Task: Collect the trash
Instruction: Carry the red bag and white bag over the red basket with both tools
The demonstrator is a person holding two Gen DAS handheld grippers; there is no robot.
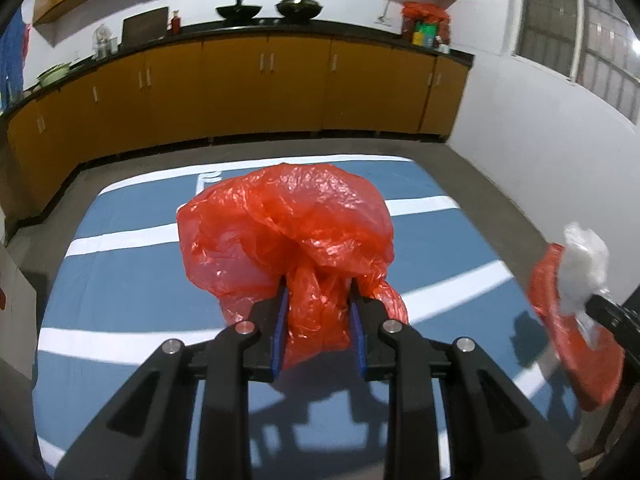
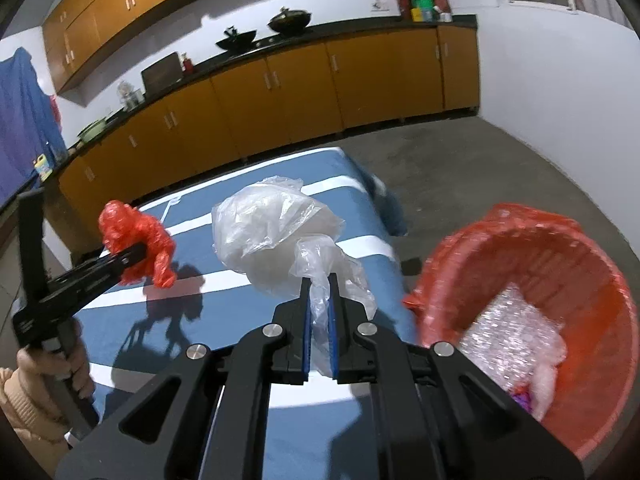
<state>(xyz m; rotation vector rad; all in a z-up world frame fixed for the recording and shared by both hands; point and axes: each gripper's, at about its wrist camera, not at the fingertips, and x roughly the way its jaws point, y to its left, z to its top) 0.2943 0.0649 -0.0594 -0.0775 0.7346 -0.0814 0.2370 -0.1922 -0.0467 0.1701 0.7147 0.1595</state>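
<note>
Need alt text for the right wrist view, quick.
The right gripper is shut on a clear plastic bag above a blue striped table. A red-lined bin sits to its right; the left gripper holds a red bag.

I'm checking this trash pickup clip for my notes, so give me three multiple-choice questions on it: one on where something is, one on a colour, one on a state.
1. Where is the red bin, seen from the right wrist camera?
A. On the counter
B. Right of the blue striped table, beside it
C. Under the window

2. What colour is the bag in the left tongs?
A. Red
B. Green
C. Black

3. What state are the right tongs in?
A. Wide open and empty
B. Resting inside the bin
C. Shut on the clear plastic bag

Answers:
1 B, the bin's rim sits just past the table's right edge.
2 A, the red plastic bag bulges out from between its pads.
3 C, the bag's neck is pinched between the blue pads, above the table.
</note>
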